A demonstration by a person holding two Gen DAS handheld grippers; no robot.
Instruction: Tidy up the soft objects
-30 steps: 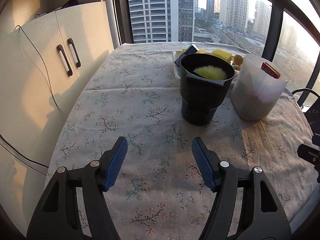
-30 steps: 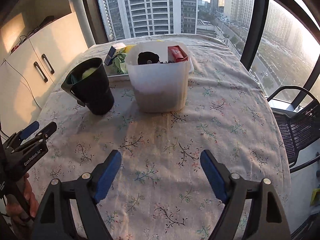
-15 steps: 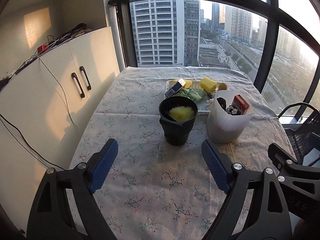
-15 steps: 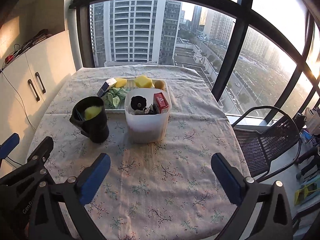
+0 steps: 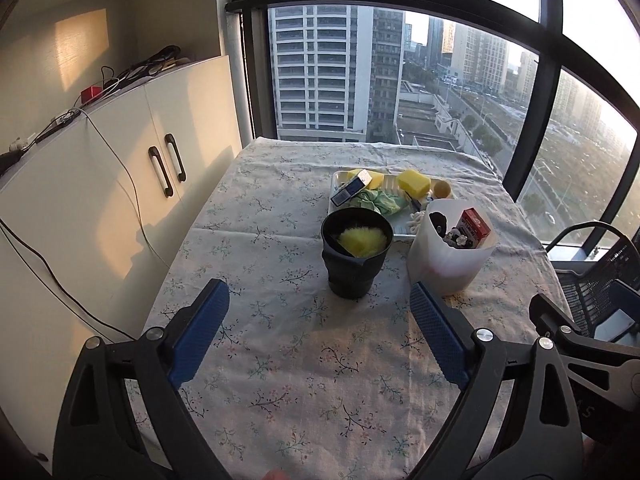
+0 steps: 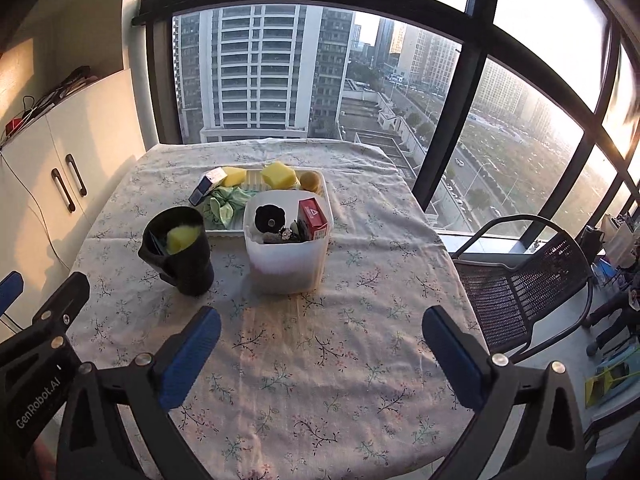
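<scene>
A black cup [image 5: 354, 264] on the floral table holds a fluffy yellow item [image 5: 362, 238]. Beside it stands a white bin [image 5: 448, 268] with a red carton [image 5: 476, 226] and dark small things. Behind both lies a white tray [image 6: 329, 200] with a yellow sponge [image 5: 414, 182], a green cloth [image 5: 378, 202], a blue-and-white box [image 5: 352, 191] and a small yellow ball [image 5: 443, 189]. My left gripper [image 5: 316, 294] hovers high above the near table, its jaws opening with nothing between them. My right gripper [image 6: 320, 318] hangs wide open and empty in front of the bin.
A white cabinet [image 5: 120, 184] with dark handles runs along the table's left side. Large windows stand behind the table. A black mesh chair [image 6: 520, 280] sits off the right edge. The floral tablecloth [image 6: 300, 380] spreads under both grippers.
Both grippers rose well above the table and their jaws widened. The cup, bin and tray now look smaller and farther away; none of them moved.
</scene>
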